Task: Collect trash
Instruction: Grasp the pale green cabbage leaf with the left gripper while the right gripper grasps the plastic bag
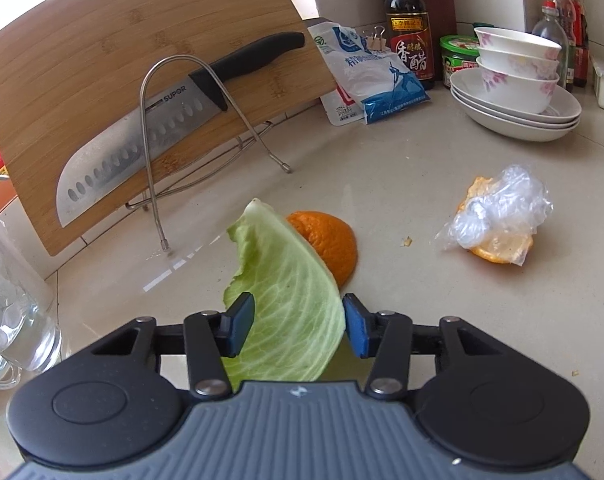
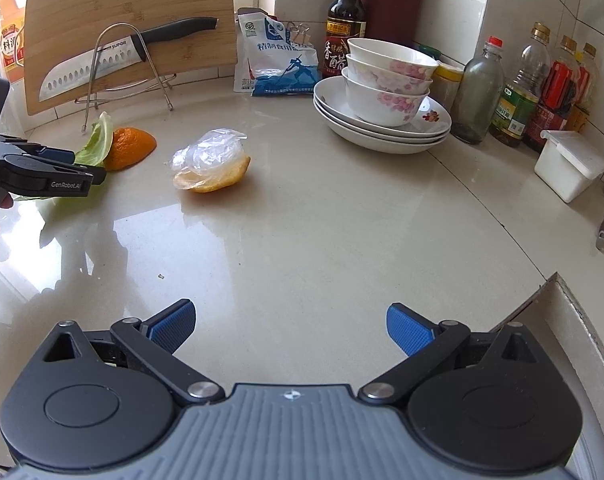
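Black-armed tongs point(image 2: 291, 330) with blue ribbed pads point(image 2: 173, 327), grey ridged housing, silver pivot screws.

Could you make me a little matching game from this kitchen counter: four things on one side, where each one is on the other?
Things:
1. cabbage leaf
2. knife
3. bowls
4. plastic wrap

Places:
A. stacked on the plates
B. between the jaws of the left gripper
C. crumpled on a piece of orange peel
D. in the wire rack, against the cutting board

Pairs: 1-B, 2-D, 3-A, 4-C
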The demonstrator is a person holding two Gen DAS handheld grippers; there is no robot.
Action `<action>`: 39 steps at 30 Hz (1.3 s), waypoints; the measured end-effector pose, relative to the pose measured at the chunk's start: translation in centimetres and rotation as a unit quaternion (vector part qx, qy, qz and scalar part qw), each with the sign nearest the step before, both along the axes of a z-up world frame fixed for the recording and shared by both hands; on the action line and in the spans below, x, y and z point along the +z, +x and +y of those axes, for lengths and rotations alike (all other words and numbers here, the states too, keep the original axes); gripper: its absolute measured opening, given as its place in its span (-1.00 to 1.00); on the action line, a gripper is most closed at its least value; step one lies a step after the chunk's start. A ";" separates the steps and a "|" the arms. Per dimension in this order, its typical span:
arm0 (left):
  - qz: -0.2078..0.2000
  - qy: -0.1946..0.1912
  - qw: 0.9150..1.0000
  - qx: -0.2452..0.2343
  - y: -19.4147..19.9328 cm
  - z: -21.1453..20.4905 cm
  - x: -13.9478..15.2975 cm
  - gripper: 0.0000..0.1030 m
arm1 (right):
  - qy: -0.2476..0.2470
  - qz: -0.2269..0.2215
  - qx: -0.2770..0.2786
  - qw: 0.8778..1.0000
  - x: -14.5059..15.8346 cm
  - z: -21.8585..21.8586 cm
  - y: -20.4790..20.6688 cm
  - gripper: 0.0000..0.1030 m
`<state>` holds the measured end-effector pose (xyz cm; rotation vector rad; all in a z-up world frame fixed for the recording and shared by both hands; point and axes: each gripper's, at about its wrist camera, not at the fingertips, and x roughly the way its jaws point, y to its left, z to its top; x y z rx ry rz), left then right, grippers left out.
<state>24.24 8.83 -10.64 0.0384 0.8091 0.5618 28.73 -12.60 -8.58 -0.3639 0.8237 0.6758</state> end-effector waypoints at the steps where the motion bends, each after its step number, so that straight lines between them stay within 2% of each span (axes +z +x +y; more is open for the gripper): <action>1: 0.001 0.000 1.000 0.003 0.4 -0.1 -0.1 -0.13 | 0.001 0.000 0.003 1.000 0.0 0.2 0.1 1.00; 3: 0.001 -0.002 1.000 0.006 0.8 -0.2 -0.2 -0.20 | 0.003 -0.001 0.011 1.000 0.0 0.6 0.3 1.00; 7: -0.001 -0.018 1.000 0.017 1.3 0.4 -0.3 -0.48 | 0.007 -0.001 0.023 1.000 -0.1 1.5 1.0 1.00; 9: -0.004 -0.026 0.999 0.022 1.1 0.8 -0.3 -0.50 | 0.011 0.001 0.030 0.999 -0.1 2.1 1.4 1.00; 13: -0.007 -0.039 0.999 0.030 0.6 1.8 -0.1 -0.86 | 0.019 0.003 0.049 0.999 -0.2 3.4 2.2 1.00; 16: -0.014 -0.049 0.998 0.030 0.0 2.4 0.4 -0.92 | 0.024 0.002 0.064 0.998 -0.3 4.6 2.9 1.00; 30: -0.029 -0.077 0.996 0.036 -1.1 3.5 1.5 -0.92 | 0.042 -0.024 0.116 0.992 -1.3 11.9 5.4 0.96; 33: -0.029 -0.081 0.996 0.033 -1.0 3.5 1.4 -0.92 | 0.032 -0.037 0.117 0.992 -1.7 13.1 5.5 0.87; 39: -0.029 -0.084 0.996 0.026 -0.9 3.4 1.3 -0.92 | 0.011 -0.059 0.115 0.992 -2.4 13.9 5.3 0.51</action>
